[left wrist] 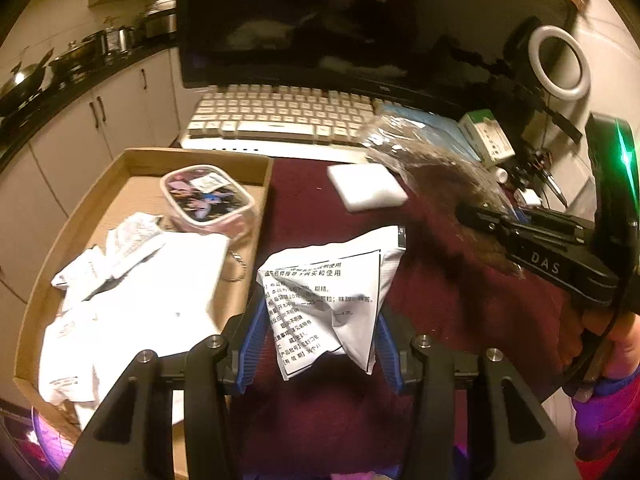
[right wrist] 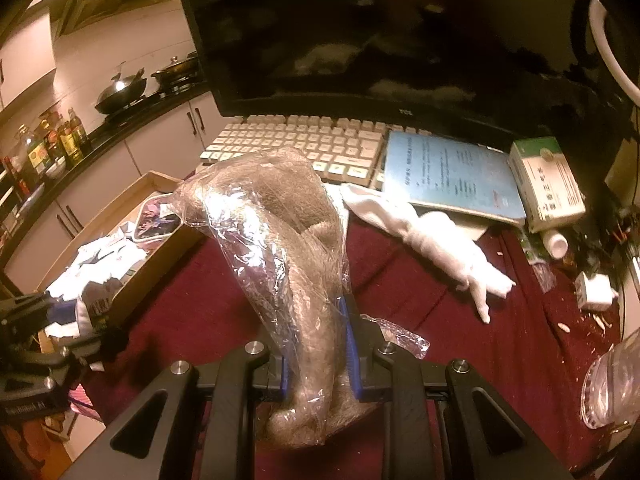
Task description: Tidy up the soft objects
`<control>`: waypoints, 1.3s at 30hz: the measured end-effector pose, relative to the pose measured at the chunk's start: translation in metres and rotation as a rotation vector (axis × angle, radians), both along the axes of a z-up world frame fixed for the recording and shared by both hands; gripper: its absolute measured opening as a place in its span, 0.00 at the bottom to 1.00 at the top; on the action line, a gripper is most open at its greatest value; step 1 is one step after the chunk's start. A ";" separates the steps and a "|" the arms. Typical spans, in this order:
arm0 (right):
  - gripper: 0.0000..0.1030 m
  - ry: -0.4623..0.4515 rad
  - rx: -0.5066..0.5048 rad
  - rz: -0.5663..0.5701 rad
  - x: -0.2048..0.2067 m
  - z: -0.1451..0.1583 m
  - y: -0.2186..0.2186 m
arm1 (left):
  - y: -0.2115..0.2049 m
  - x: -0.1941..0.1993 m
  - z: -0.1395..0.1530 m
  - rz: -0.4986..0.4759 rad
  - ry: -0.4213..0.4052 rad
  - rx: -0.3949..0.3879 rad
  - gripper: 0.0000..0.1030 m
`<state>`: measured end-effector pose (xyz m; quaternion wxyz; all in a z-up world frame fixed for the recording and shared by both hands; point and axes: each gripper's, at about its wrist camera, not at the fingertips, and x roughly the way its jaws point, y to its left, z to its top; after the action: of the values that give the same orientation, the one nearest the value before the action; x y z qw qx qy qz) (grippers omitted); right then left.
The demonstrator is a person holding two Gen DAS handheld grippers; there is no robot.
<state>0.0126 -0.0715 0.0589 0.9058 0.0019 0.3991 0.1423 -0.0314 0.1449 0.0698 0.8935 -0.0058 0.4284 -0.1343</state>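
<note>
My left gripper point(left wrist: 318, 320) is shut on a white printed sachet point(left wrist: 328, 300) and holds it above the maroon cloth, just right of the cardboard tray point(left wrist: 256, 216). The tray holds several white packets point(left wrist: 132, 288) and a pink cartoon pouch point(left wrist: 204, 196). My right gripper point(right wrist: 316, 344) is shut on a brown fuzzy item wrapped in clear plastic point(right wrist: 276, 232); it also shows in the left wrist view point(left wrist: 440, 176). A white sponge pad point(left wrist: 366, 186) and a white sock point(right wrist: 432, 240) lie on the cloth.
A keyboard point(left wrist: 280, 116) and a dark monitor point(left wrist: 360, 20) stand at the back. A blue booklet point(right wrist: 452, 176), a green-white box point(right wrist: 548, 184), a small bottle point(right wrist: 556, 242), a charger point(right wrist: 596, 292) and a ring light point(left wrist: 558, 62) crowd the right. Kitchen counter with pots at left.
</note>
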 end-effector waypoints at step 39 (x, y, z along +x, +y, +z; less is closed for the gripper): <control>0.22 0.044 -0.255 0.427 0.078 0.012 0.199 | 0.131 0.039 -0.006 0.272 0.114 0.053 0.47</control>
<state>0.0909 0.1278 0.0709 0.8391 -0.1940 0.4248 0.2789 0.0079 0.2757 0.0642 0.8776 -0.0478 0.4769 -0.0003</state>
